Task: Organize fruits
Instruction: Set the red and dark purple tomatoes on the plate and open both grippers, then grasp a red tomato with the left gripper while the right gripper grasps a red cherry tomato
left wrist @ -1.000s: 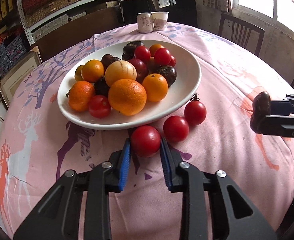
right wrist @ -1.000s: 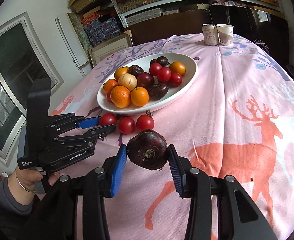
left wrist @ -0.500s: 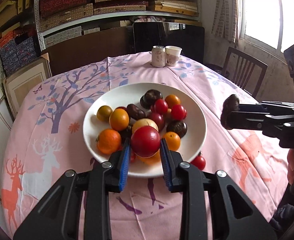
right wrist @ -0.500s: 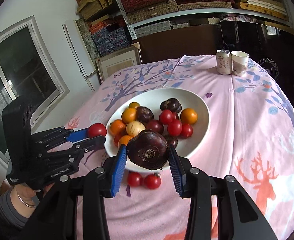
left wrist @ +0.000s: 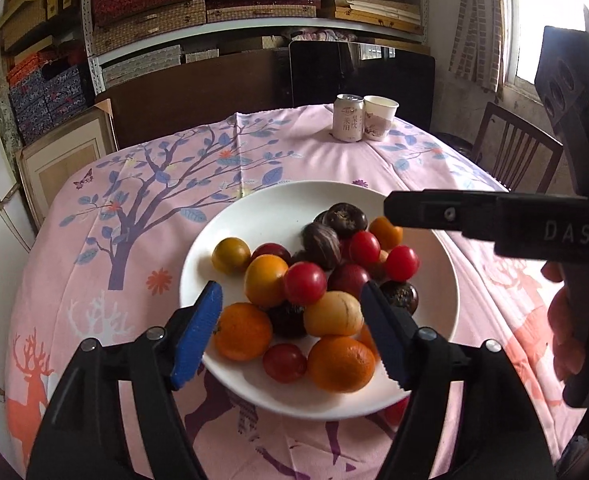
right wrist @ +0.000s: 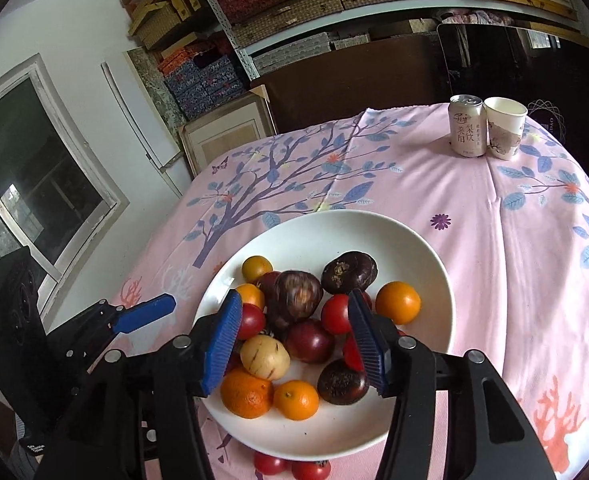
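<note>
Both grippers hover over the plate with jaws spread wide and empty: left gripper, right gripper. The fruit pile sits heaped in the plate on the worktop. Two tomatoes lie off the plate, just beside its near rim; these appear to be the remaining work.

Procedure, as judged:
1. Withdraw each gripper upward, clear of the pile, to avoid dislodging rounded fruit.
2. Lower one gripper to a loose tomato, jaws straddling its widest part.
3. Close gently; thin skin may split.
</note>
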Tool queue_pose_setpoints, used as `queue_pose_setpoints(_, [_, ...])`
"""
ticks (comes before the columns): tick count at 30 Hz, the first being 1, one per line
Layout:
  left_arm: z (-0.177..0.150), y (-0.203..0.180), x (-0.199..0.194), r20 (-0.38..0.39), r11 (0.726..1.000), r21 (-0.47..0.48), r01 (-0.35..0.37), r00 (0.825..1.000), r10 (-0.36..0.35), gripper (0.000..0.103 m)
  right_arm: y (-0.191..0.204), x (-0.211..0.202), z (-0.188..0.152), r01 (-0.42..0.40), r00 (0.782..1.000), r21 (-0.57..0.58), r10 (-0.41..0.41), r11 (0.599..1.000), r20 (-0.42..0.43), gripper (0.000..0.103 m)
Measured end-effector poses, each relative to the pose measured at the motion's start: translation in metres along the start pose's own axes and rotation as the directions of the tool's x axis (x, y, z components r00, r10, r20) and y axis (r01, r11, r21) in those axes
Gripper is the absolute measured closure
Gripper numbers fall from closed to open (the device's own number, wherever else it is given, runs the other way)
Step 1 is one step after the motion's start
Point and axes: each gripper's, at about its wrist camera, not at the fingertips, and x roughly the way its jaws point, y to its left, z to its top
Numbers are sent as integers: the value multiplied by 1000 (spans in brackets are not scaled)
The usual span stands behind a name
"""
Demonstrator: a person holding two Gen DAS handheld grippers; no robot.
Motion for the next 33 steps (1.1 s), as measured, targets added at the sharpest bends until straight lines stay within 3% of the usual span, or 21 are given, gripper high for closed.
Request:
queue_pose_setpoints(5, [-45,-29,-21,-19,993,115,30,999,-28,33,-5,-31,-38,14,1000,-18,-14,1000,-8,48])
queue_pose_setpoints(11, [-80,-67,-17,-77,982,165,88,994,-77,35,-24,-55,-85,21,1000,44,-20,999,-18,48])
queue_pose_setpoints(15, [-84,-83,2,-133,981,169,92,989,-69,54,-29,-64,-99,27,999,57,-25,998,-22,48])
queue_pose_setpoints(17, [-82,-86,11,-149,983,165,77,987,-52,58,-30,-69,-103,36,999,51,-35,998,-21,48])
queue_pose_setpoints(19, [-81,-86,22,-167,986,152,71,985,-46,63,-32,-73,-106,35,999,53,-34,998,-20,48])
queue_pose_setpoints(21, [-80,-85,29,-178,988,133,74,983,-49,75,-34,-74,-107,38,999,53,-37,998,-22,47])
queue_pose_setpoints(26, [-85,-79,11,-145,988,141,62,989,-41,75,-29,-56,-115,32,995,22,-30,999,-90,47])
queue_pose_setpoints(33, [-99,-36,-26,-122,997,47,55,991,-49,75,4,-10,-124,35,981,-86,-50,996,-188,48])
